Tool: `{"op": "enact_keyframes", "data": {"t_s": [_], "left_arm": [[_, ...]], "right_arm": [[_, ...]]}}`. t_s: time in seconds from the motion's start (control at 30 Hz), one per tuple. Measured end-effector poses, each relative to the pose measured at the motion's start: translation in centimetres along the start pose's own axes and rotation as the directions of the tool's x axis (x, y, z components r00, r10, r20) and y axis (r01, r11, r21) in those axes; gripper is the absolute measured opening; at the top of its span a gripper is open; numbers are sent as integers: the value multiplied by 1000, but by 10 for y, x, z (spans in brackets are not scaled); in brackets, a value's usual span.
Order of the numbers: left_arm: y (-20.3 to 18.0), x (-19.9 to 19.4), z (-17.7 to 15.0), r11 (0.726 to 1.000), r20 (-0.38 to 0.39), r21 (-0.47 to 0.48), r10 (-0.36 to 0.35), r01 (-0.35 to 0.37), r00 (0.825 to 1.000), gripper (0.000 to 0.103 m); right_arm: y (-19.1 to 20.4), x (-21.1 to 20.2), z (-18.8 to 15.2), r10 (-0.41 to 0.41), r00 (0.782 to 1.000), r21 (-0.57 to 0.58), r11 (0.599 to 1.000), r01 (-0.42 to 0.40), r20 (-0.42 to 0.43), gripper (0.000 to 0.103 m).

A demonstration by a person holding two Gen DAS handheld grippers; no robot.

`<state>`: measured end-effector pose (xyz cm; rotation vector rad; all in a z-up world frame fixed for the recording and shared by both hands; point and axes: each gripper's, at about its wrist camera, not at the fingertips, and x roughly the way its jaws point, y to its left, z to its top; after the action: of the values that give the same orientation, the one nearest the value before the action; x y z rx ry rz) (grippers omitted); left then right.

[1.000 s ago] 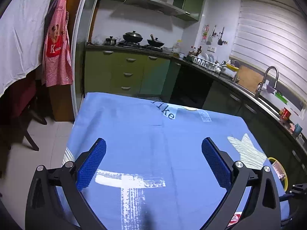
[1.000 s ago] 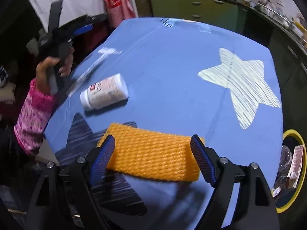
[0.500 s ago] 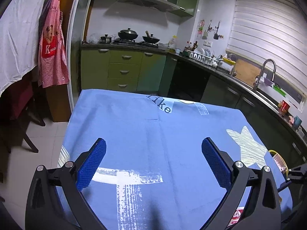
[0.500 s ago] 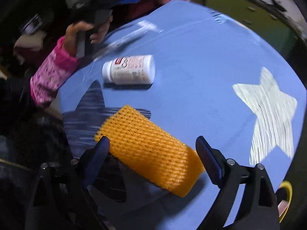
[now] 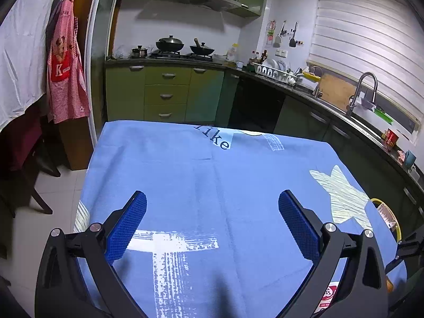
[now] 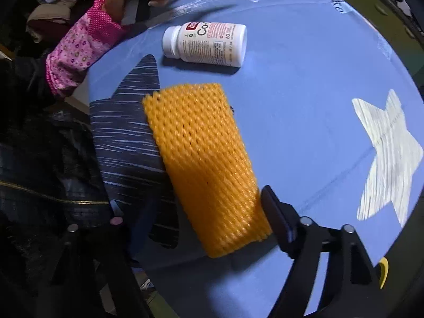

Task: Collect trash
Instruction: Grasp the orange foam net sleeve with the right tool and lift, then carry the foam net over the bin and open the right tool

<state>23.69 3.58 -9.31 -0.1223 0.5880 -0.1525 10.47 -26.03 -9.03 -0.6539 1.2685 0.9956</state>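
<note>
Right gripper (image 6: 190,212) is closing around the orange foam net sleeve (image 6: 204,164), pads not pressing yet. Left gripper (image 5: 212,222) hangs released over the blue tablecloth (image 5: 185,164); white pill bottle (image 6: 206,43) lies nearby.

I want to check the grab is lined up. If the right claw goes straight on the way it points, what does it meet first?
Most likely the orange foam net lying on the blue tablecloth; the right claw is closing over the net's near end, though its depth is unclear.

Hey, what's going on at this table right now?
A person is clearing trash with two handheld grippers. The right gripper points down over an orange foam net sleeve lying on the blue tablecloth, its jaws closing around the sleeve's near end. A white pill bottle lies on its side beyond it. The left gripper is open, nothing between its jaws.
</note>
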Motion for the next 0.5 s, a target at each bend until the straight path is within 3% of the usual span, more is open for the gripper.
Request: {"op": "enact_keyframes", "data": {"t_s": [0.1,0.17,0.27,0.4,0.5], "left_arm": [[-1,0,0,1000,0,2,-5,5,1000,98],[-2,0,-1,1000,2,3,-7,7,1000,98],[-4,-1,-1,1000,6,8,-15,15,1000,98],[-9,-5,0,999,8,19,-31,30,999,98],[-16,-13,4,999,22,33,-35,34,999,98]], "right_arm": [[1,-4,-5,-16,999,40,999,15,31,53],[-1,-8,-8,-32,998,71,997,28,54,28],[3,-15,-15,-85,992,108,991,75,92,18],[1,-27,-27,-146,978,193,974,116,150,15],[-15,-45,-48,-213,959,321,936,144,190,15]]}}
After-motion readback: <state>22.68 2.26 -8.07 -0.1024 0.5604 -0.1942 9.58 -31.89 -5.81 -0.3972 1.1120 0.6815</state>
